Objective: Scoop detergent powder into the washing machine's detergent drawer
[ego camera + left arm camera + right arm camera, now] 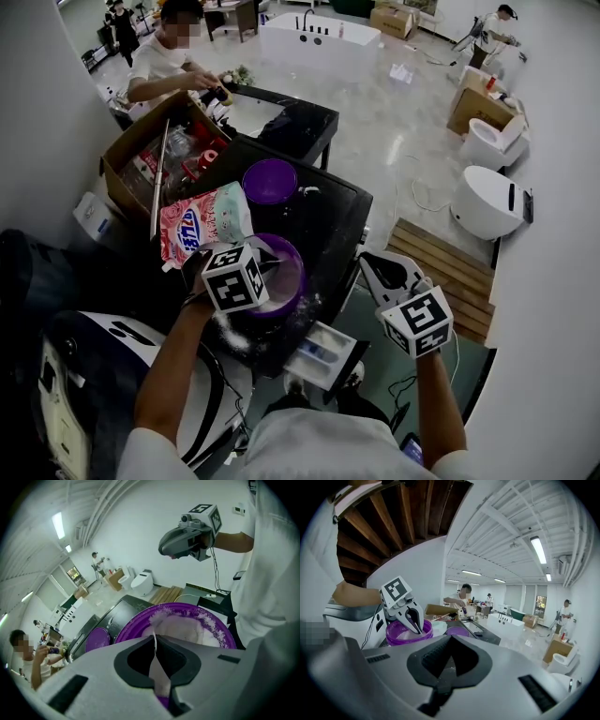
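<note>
1. Two grippers are in view. The left gripper point(155, 638) has its jaws closed on the thin pale handle of a scoop point(158, 673), over a purple bowl point(298, 255) of white detergent powder point(187, 630).
2. The right gripper point(451, 638) hangs to the right of the bowl, with its jaws together and nothing between them.
3. The white detergent drawer point(323, 354) stands open just below the bowl.
4. The pink detergent bag point(202, 223) carries blue writing, too small to read.
</note>
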### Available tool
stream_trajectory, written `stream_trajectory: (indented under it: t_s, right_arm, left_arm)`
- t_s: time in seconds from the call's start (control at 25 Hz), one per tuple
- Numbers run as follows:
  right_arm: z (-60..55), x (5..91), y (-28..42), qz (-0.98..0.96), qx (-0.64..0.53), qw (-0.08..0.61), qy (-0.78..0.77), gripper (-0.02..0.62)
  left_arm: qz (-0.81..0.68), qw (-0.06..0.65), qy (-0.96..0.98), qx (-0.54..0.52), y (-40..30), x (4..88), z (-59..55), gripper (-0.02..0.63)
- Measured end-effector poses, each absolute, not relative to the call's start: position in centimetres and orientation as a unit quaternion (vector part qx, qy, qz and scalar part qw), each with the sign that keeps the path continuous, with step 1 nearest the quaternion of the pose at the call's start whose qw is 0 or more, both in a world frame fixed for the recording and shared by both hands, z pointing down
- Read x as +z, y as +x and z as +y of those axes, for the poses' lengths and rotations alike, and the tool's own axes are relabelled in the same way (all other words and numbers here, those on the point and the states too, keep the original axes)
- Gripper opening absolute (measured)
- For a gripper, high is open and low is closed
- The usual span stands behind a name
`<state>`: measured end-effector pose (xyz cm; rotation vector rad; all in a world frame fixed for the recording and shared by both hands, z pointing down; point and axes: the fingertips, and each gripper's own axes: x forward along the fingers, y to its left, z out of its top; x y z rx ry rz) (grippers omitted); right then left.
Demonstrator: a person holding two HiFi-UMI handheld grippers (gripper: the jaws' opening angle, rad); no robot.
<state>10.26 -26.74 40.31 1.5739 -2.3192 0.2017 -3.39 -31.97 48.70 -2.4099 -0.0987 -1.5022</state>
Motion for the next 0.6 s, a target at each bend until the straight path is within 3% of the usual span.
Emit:
stream_trajectory:
  t_s: [0.6]
  right_arm:
    - [-26.7, 41.3, 10.3, -0.816, 0.081, 0.168, 0.548, -0.003]
  left_arm:
    - [-0.134, 0.115, -0.825, -0.536, -3.3, 49.9, -28.7, 0.014]
